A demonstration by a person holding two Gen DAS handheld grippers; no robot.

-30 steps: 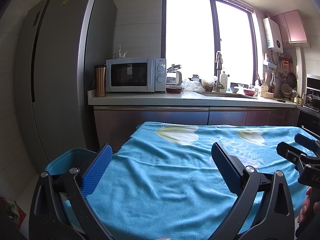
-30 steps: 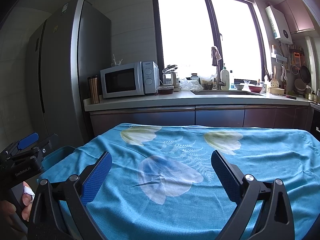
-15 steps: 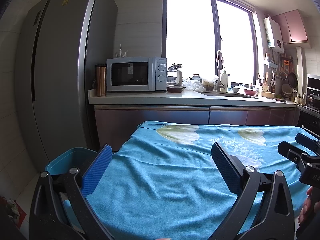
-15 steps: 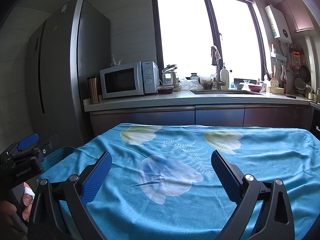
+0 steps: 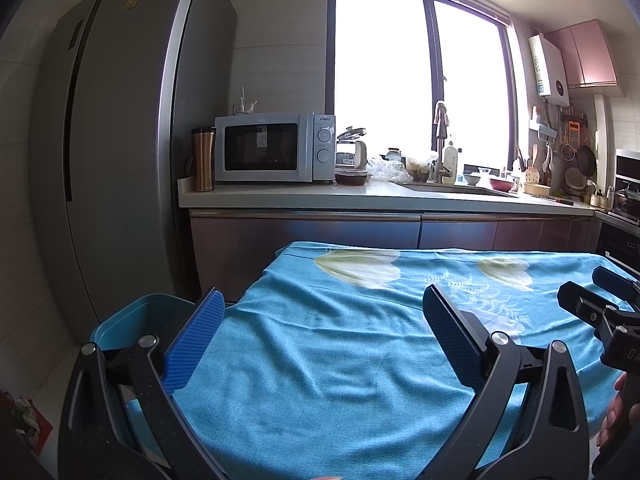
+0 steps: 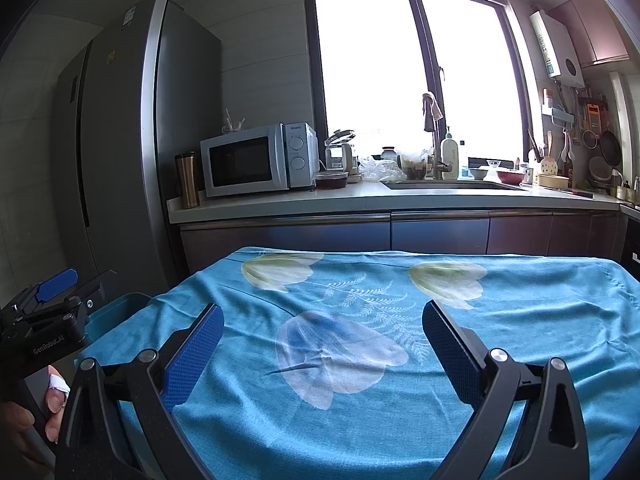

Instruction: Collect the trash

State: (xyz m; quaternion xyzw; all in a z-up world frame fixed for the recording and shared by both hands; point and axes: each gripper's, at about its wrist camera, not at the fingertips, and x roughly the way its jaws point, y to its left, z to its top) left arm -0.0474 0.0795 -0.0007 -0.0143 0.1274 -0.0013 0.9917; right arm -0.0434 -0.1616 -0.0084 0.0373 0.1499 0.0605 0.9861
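Note:
A table covered by a blue flowered cloth (image 5: 340, 344) fills the lower part of both views (image 6: 400, 320). No trash shows on the cloth. A blue bin (image 5: 132, 320) stands at the table's left edge; its rim also shows in the right wrist view (image 6: 120, 308). My left gripper (image 5: 324, 320) is open and empty over the table's left part. My right gripper (image 6: 324, 336) is open and empty over the table's middle. Each gripper shows at the edge of the other's view.
A kitchen counter (image 5: 360, 196) runs behind the table with a microwave (image 5: 276, 148), a copper tumbler (image 5: 203, 160), a kettle and a sink. A tall grey fridge (image 5: 132, 140) stands at the left. Some crumpled stuff lies on the floor at lower left (image 5: 24, 420).
Both views have shifted very slightly; the grippers stay open and hold nothing.

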